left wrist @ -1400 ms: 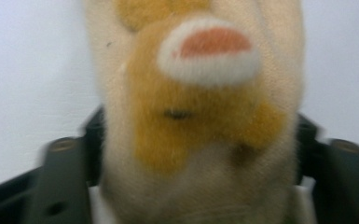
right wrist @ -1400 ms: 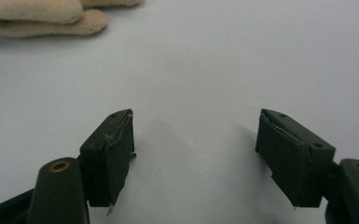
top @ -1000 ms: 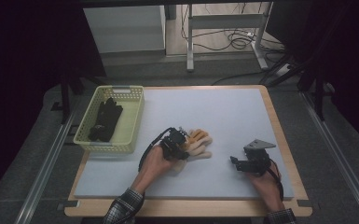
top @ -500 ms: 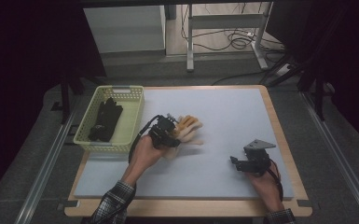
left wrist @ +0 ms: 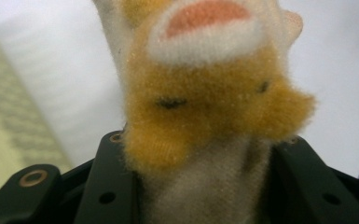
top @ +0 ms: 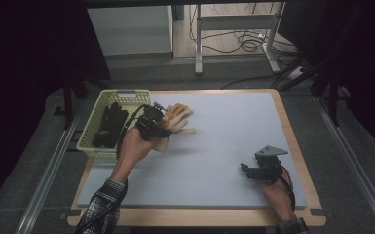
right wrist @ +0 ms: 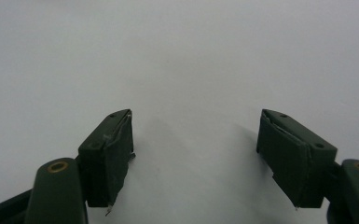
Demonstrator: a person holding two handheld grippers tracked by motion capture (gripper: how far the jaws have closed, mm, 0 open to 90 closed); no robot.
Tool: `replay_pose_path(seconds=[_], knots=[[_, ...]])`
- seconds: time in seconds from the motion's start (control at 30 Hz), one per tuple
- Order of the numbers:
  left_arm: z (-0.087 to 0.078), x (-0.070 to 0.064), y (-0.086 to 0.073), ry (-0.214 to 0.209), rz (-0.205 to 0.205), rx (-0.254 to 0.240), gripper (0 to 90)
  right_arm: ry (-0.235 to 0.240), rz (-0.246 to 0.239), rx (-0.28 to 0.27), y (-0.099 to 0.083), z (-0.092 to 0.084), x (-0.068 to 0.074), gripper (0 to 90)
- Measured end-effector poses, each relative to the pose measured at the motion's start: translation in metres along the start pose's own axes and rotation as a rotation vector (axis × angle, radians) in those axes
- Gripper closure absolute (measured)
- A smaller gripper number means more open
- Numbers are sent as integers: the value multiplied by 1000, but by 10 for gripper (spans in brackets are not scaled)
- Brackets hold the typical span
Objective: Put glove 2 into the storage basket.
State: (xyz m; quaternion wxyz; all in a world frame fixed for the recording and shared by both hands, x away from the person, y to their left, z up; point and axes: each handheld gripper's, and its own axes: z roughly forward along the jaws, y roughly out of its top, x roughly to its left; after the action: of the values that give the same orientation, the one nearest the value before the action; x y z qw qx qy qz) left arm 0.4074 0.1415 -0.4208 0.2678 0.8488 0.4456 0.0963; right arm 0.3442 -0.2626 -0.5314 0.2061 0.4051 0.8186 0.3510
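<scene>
Fuzzy glove [top: 175, 119] clamped in left gripper [top: 151, 127] fingers beside yellow basket [top: 95, 146]; right gripper [top: 259, 171] fingers spread.

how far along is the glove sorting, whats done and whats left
Done, it seems: a black glove already lies in the yellow basket. In hand: the left gripper is shut on the tan fuzzy glove, held beside the basket's right rim. Left: getting it over the rim and letting go. The right gripper rests open on the grey mat, holding nothing.

No legible text, label, brand or number on anything.
</scene>
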Motion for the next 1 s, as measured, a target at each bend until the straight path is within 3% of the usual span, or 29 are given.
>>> replay_pose_path(seconds=[0.57,0.8,1.0], knots=[[-42,71,-17,114,-153,-34,597,-13,6,5,0,0,0,226],[-48,97,-27,159,-215,-34,597,-18,8,7,0,1,0,215],[-43,119,-33,216,-259,-16,595,-18,9,7,0,1,0,215]])
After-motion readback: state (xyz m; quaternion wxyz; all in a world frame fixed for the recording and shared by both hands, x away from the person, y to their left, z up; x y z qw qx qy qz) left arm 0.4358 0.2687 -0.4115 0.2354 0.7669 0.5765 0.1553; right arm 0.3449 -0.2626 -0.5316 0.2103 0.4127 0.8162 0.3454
